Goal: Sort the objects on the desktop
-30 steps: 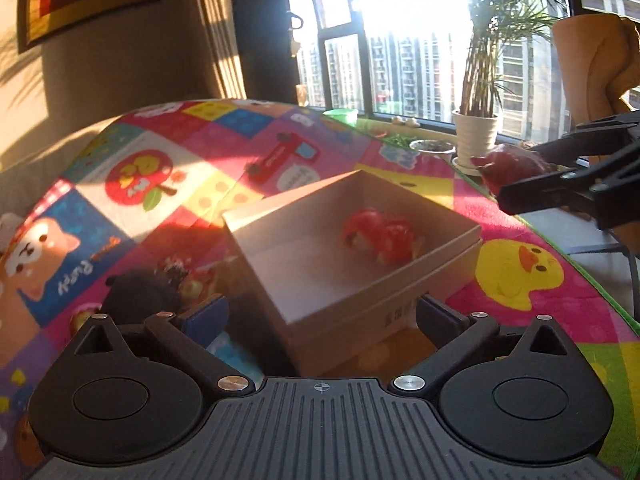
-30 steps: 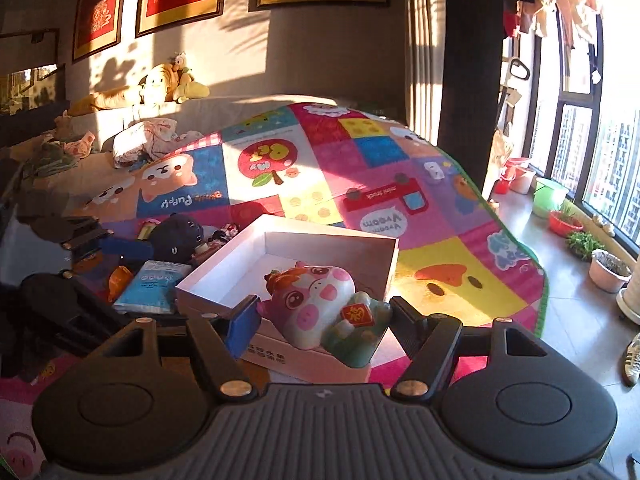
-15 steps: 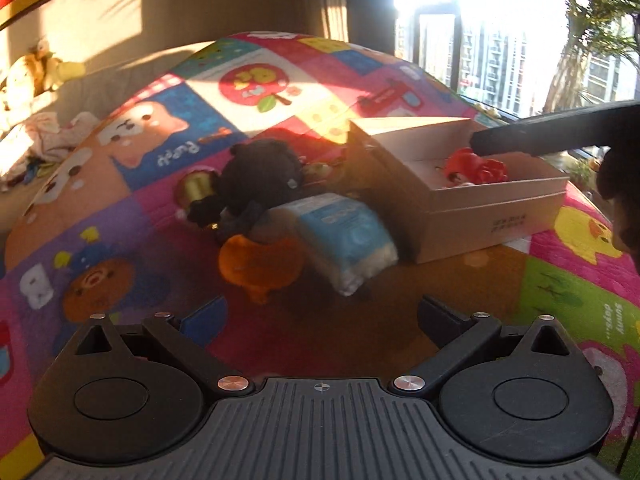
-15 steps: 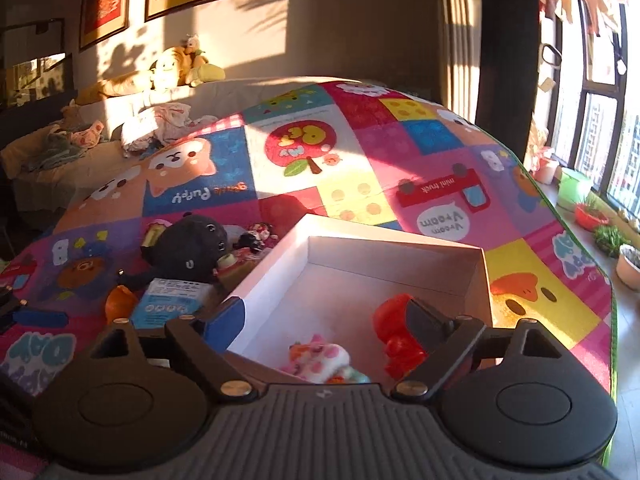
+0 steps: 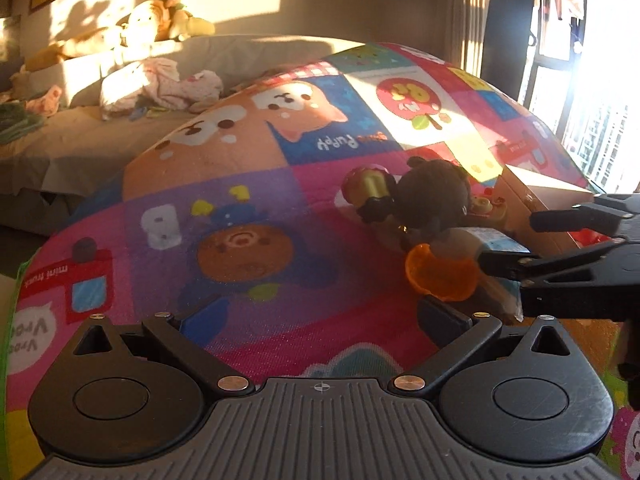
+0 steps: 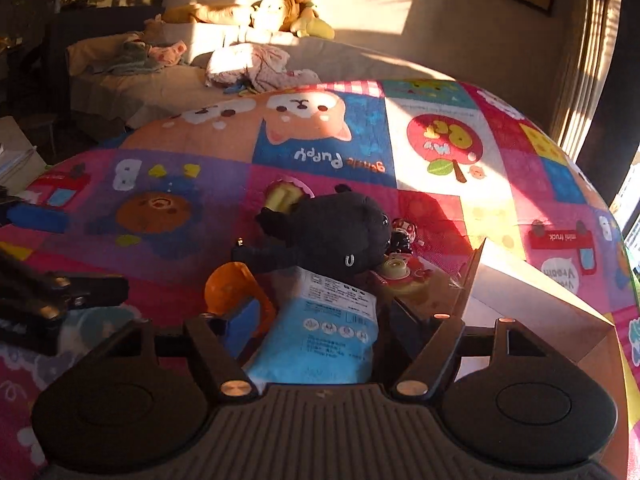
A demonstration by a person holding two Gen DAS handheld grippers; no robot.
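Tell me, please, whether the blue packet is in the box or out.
Out. The blue packet lies on the mat beside the box, between the right gripper's fingers.

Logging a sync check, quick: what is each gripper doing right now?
Left gripper: open, nothing between its fingers.
Right gripper: open; fingers have just been closing around the blue packet, not yet pressing it.

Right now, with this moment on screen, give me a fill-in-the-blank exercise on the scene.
The light blue plastic packet lies right in front of the ___ plush toy.
In the right wrist view, the white cardboard box stands to the packet's ___.
The left hand-held gripper holds ___.
Missing words: black; right; nothing.
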